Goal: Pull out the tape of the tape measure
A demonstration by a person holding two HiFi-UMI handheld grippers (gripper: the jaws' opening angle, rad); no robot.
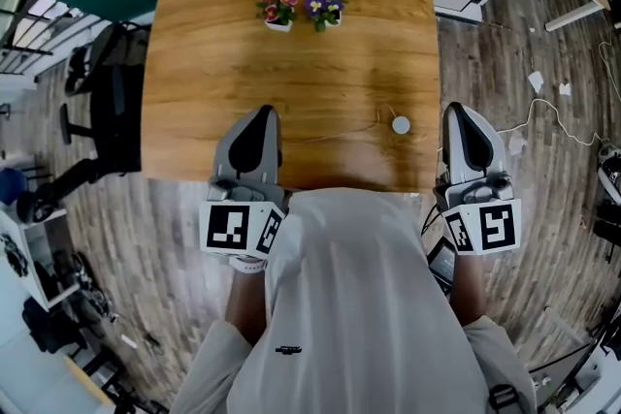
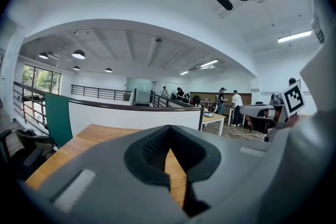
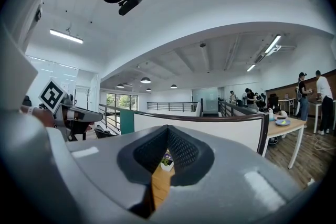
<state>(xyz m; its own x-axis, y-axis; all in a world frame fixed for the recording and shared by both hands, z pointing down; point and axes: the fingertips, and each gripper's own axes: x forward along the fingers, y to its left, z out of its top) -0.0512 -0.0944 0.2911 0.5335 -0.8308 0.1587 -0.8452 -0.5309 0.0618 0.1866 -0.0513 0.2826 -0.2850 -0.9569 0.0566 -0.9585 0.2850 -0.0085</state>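
**Desk:** Where is the tape measure?

**Me:** I take the small white disc to be the tape measure [image 1: 401, 124]. It lies flat on the wooden table [image 1: 291, 73], near the table's front right corner. A thin pale strand [image 1: 340, 132] runs from it leftward along the table's front edge. I can't tell whether that is tape or cord.

**Desk:** Grippers?

**Me:** The left gripper [image 1: 260, 116] is over the table's front edge and the right gripper [image 1: 458, 114] is just off the front right corner. Both have their jaws closed tip to tip with nothing between them. Neither touches the disc.

**Desk:** How will it handle?

**Me:** My guess is a light, hard plastic case, smooth and round. It will probably skate on the varnished wood if I nudge it. I would pinch the case across its rim with 1 gripper and take the tape's free end with the other. The tape looks thin and limp, so it is easy to miss flat against the grain. It may also spring back if I let go.

**Desk:** Anything else out there?

**Me:** 2 little potted plants sit at the table's far middle, well away from the disc. One is a pink-flowered pot [image 1: 278, 10] and the other a purple-flowered pot [image 1: 325, 7], both white. The tabletop is warm and streaky-grained with rounded corners.
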